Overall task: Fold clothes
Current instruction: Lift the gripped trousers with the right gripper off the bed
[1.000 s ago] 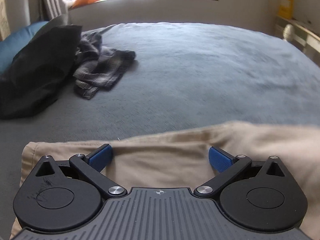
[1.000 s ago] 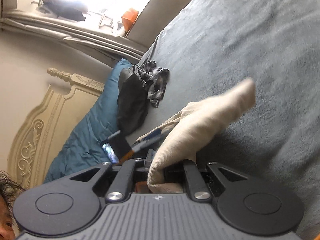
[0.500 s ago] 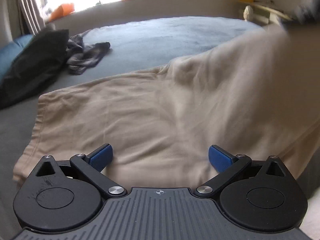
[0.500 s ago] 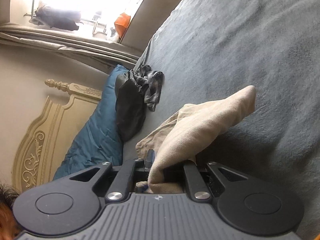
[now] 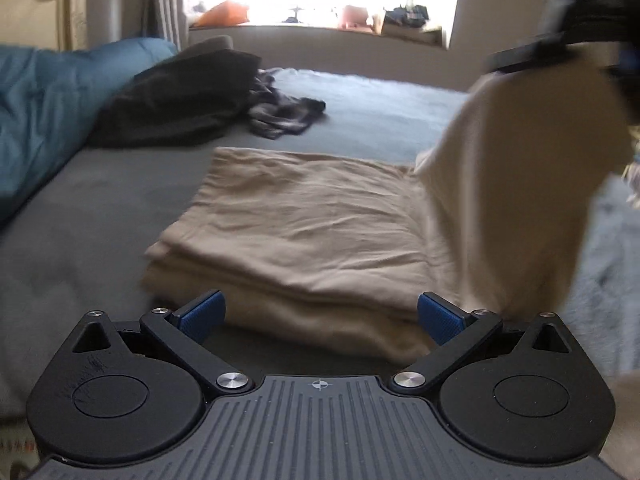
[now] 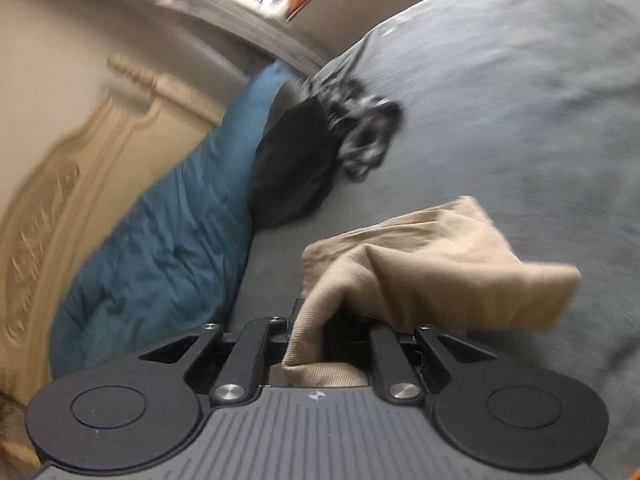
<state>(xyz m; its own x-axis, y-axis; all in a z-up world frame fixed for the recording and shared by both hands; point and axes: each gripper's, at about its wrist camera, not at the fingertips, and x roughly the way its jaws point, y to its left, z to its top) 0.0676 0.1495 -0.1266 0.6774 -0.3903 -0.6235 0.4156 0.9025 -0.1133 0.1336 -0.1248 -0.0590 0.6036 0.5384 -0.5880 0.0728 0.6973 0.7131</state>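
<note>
My left gripper (image 5: 319, 317) stands released at the bottom of its frame, just short of the folded beige garment (image 5: 304, 232) lying mid-frame on the grey bed (image 5: 100, 208). My right gripper (image 6: 329, 334) is clenched on that garment's edge, lifting it at the right of the left view.

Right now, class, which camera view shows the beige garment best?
The left wrist view: the beige garment lies folded on the bed, one end lifted by the right gripper. The right wrist view shows only a bunched end clamped in that gripper.
</note>
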